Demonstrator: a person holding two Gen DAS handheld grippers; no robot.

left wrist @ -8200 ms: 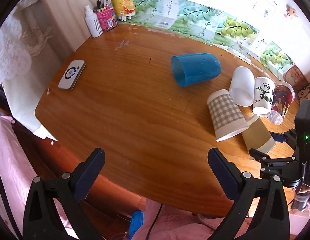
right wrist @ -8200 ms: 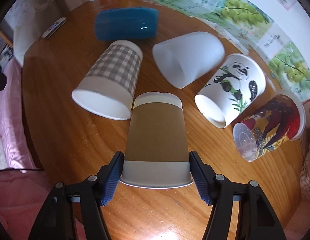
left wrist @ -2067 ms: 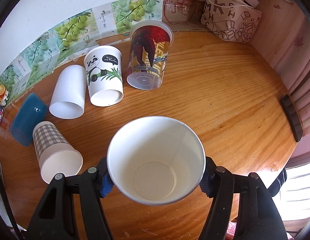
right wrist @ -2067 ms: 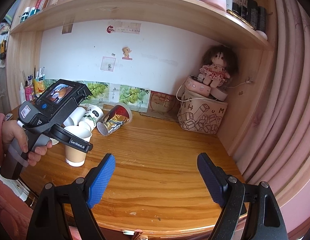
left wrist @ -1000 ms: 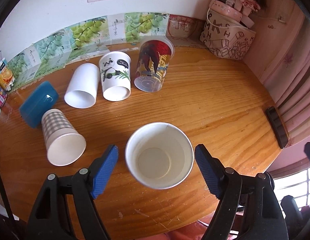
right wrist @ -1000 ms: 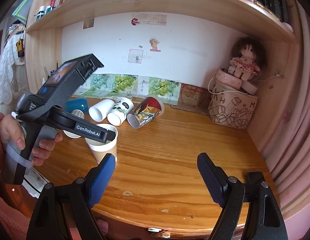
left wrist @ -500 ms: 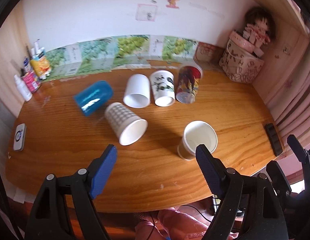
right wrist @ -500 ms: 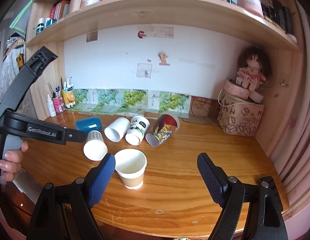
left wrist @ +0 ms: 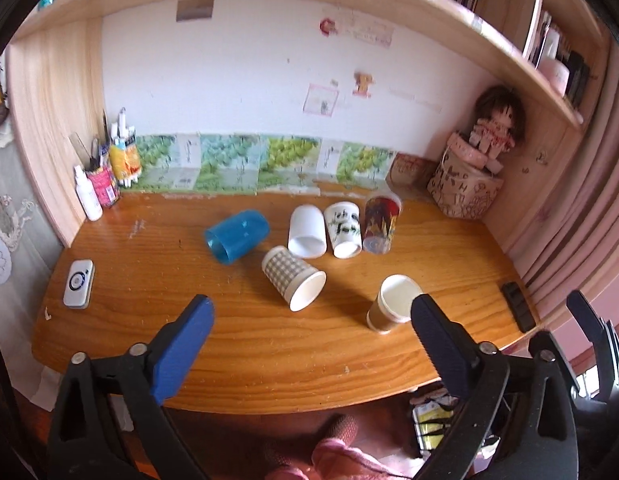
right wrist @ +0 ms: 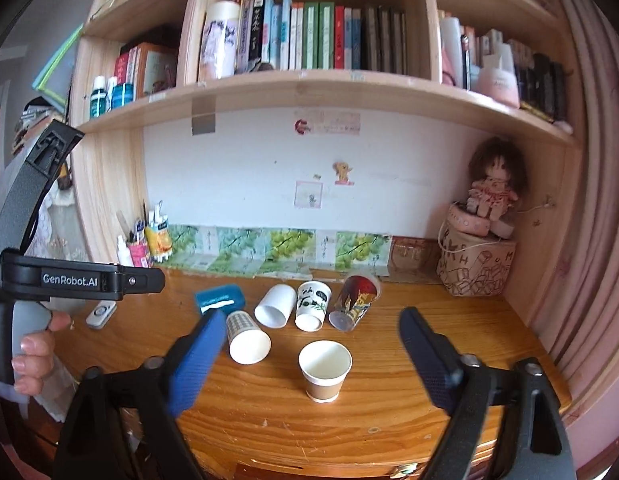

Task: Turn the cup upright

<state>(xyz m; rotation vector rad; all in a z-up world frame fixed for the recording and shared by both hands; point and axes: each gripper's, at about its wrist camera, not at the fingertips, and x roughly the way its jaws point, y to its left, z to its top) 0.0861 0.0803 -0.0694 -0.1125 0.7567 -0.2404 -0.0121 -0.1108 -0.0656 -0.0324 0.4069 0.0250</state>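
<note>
The brown paper cup (left wrist: pixel 391 307) stands upright, mouth up, near the front right of the wooden desk (left wrist: pixel 245 344); it also shows in the right wrist view (right wrist: pixel 324 370). My left gripper (left wrist: pixel 309 336) is open and empty, held back above the desk's front edge. My right gripper (right wrist: pixel 313 352) is open and empty, well back from the cup. A checked cup (left wrist: pixel 292 282), blue cup (left wrist: pixel 236 236), white cup (left wrist: pixel 306 232), panda cup (left wrist: pixel 343 230) and printed clear cup (left wrist: pixel 379 224) lie on their sides.
A white remote (left wrist: pixel 79 283) lies at the desk's left. Bottles and a pen holder (left wrist: pixel 105 184) stand back left. A patterned bag with a doll (left wrist: pixel 467 188) sits back right. A black object (left wrist: pixel 518 311) lies at the right edge. Bookshelves (right wrist: pixel 309 80) hang overhead.
Both grippers have pulled back and up from the desk. The upright brown cup stays where the left gripper released it.
</note>
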